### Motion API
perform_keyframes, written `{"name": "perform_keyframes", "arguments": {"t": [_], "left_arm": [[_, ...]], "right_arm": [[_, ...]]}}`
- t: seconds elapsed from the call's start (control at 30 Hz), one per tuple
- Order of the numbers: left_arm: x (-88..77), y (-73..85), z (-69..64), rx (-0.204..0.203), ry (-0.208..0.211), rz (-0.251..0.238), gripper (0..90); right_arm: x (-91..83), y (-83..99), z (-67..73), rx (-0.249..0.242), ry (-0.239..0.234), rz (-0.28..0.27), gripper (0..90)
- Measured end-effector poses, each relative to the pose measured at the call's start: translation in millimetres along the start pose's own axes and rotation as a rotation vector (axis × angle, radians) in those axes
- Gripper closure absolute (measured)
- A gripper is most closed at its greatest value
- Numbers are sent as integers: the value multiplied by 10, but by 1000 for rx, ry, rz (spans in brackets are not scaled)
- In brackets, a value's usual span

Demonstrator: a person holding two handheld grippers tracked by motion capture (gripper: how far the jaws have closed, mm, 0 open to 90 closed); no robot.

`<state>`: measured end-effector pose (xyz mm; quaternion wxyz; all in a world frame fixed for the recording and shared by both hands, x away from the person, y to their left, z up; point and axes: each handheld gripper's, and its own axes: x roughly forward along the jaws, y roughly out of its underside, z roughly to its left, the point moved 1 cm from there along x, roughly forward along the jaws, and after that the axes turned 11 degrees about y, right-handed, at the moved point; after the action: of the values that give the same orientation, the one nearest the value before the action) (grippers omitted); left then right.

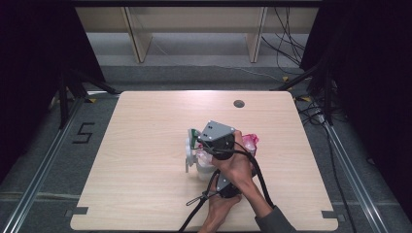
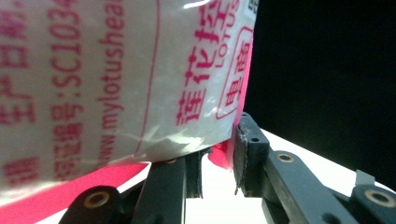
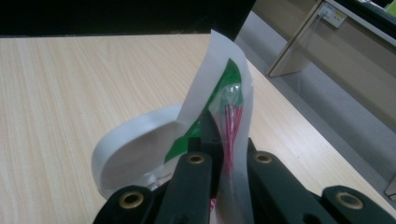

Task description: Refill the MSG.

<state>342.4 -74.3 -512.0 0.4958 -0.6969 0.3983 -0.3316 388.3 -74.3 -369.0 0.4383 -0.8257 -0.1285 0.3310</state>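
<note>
Take the grey cable hole in the table as your mark: everything in play lies on your side of it, about the table's middle. Furthest left of the hole, a white curved band, a ring or cup rim by the look of it, sits on the wood beside the work. Just right of that, your right tongs are pressed together on the green-and-white end of the packet, which stands up between the jaws, clear of the table. Nearer you from the hole, under your right hand, your left tongs are partly closed about the packet's pink bottom seam. One pad touches the seam and a gap shows beside the other, so I cannot tell whether they truly bite. To the right, below the hole, the packet's pink end shows past your right hand. By my reading you are at the holding step, both ends taken, with opening the packet still to do. The next move calls for a firm pinch with the left tongs first, then pulling the two ends apart steadily so the film tears at the seam and does not slip out
</note>
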Motion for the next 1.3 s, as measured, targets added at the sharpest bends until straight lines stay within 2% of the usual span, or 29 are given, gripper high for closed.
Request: {"name": "perform_keyframes", "arguments": {"t": [0.03, 0.07, 0.1, 0.13, 0.17, 0.2, 0.3, 0.43, 0.5, 0.53, 0.57, 0.6, 0.77, 1.13, 1.17, 1.2, 1.23, 1.27, 1.3], "left_arm": [[-9, -3, 2, 9, 0, 7, 748], [-77, -15, 56, 94, -21, 112, 748], [-66, -16, 44, 80, -16, 90, 748], [-91, -22, 65, 117, -16, 130, 748], [-91, -22, 65, 117, -16, 130, 748], [-11, -9, -5, 6, -1, -2, 748], [-13, -7, -1, 7, -4, 3, 748], [-2, -11, -6, 4, -2, -7, 748], [-22, -8, -2, 13, -10, 17, 747], [2, -3, -17, -2, -9, -15, 747], [-1, -6, -13, 0, -4, -13, 746], [-13, -12, 0, 10, -7, -1, 747], [-8, -2, 2, 6, -4, 4, 747], [-2, -6, 4, -6, -2, -10, 748], [-79, -15, 64, 86, -13, 102, 748], [-79, -15, 64, 86, -13, 102, 748], [-94, -18, 76, 106, -11, 128, 748], [-4, -7, -1, -2, 1, -7, 748], [-4, -6, 1, -1, 0, -5, 748]], "right_arm": [[-5, 1, -2, 12, -4, -2, 900], [-10, -3, -2, 13, -3, -5, 900], [-22, -10, 0, 11, -4, -6, 900], [-26, -16, 4, 12, -5, -9, 900], [-26, -16, 4, 12, -5, -9, 900], [-22, -15, 9, 7, -5, -6, 900], [-16, -7, 14, 22, -6, 2, 900], [-23, -19, 3, 2, -8, -12, 900], [-9, -12, 11, 2, 1, -10, 900], [-4, -7, 26, 4, -1, 2, 900], [2, -6, 31, -9, 0, 2, 900], [-5, -15, 34, -3, -1, 1, 900], [-4, -3, 6, 5, -4, 0, 900], [-1, -4, 29, 13, -4, 5, 900], [-10, -11, 10, 4, -1, -10, 900], [-10, -11, 10, 4, -1, -10, 900], [-20, -10, 14, 15, -4, -4, 900], [-13, -8, 18, 16, -2, -3, 900], [-13, -8, 18, 16, -2, -3, 900]]}}
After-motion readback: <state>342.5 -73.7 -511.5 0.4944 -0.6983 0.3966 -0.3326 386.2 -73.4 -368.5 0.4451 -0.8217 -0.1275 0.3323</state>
